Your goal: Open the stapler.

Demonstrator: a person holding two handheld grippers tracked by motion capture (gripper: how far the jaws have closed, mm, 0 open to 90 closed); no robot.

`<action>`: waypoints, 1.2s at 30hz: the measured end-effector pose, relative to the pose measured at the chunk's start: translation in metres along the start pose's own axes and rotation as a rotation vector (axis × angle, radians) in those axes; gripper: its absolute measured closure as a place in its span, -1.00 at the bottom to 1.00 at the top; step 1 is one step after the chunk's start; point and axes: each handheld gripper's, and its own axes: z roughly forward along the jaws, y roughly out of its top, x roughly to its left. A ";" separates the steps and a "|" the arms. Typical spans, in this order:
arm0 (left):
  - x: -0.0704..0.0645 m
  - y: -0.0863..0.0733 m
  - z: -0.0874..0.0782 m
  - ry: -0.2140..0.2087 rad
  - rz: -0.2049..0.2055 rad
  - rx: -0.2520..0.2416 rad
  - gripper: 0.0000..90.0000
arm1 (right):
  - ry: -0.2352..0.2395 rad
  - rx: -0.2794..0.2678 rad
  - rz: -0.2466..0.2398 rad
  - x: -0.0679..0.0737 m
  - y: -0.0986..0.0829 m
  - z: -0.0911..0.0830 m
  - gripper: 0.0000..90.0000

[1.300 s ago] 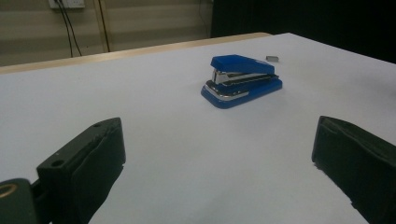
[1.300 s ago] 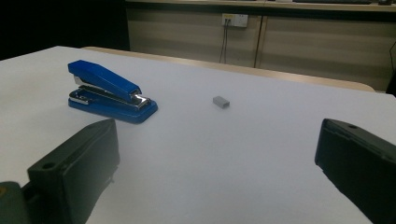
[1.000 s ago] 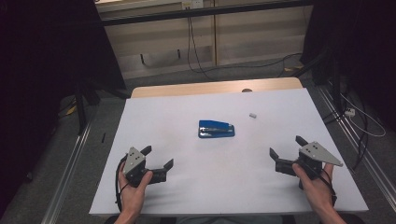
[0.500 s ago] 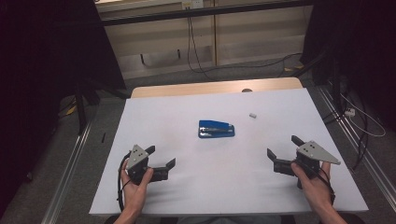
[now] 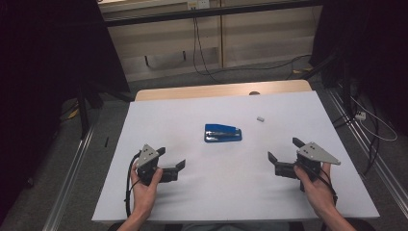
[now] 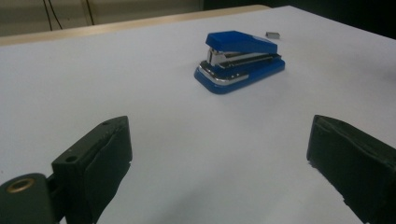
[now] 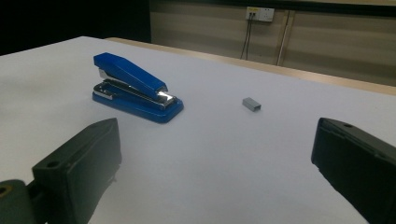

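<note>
- Blue plastic over a bright metal magazine: the stapler (image 5: 222,133) lies flat near the middle of the white table (image 5: 159,115), a little toward the far edge, its long side running along that edge
- A small grey block of staples (image 5: 260,118) lies apart from it, further toward the far right corner, touching nothing
- The left gripper (image 5: 169,161) rests near the near left corner with its jaws spread wide and nothing between them; in the left gripper view the stapler (image 6: 239,60) sits ahead and slightly right of centre
- The right gripper (image 5: 284,153) sits near the near right corner, jaws likewise parted and empty; in the right gripper view the stapler (image 7: 134,87) is ahead to the left and the staple block (image 7: 251,103) nearer the centre
- The step looks like a reach toward these two things, most likely one gripper steadying the stapler while the other fetches the staples
- To do it well, bring the left gripper in low and straight so the jaws straddle the stapler's narrow width, gripping the base rather than the sloping top, which could slip or press shut
- The staple block is tiny and low on the table: approach from above with jaw tips nearly on the surface, close gently across its short sides, or it may skid away or break apart
- Keep both cables clear of the stapler while moving in
</note>
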 end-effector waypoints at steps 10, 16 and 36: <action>-0.009 0.015 0.011 -0.058 0.039 -0.002 -0.88 | 0.049 0.007 -0.060 0.011 0.007 0.017 -0.97; -0.010 0.017 0.027 -0.056 0.050 0.014 -0.87 | 0.094 0.007 -0.059 0.020 0.012 0.027 -0.96; 0.001 0.029 0.051 -0.041 0.054 -0.006 -0.89 | 0.173 0.004 -0.088 0.037 0.021 0.081 -0.87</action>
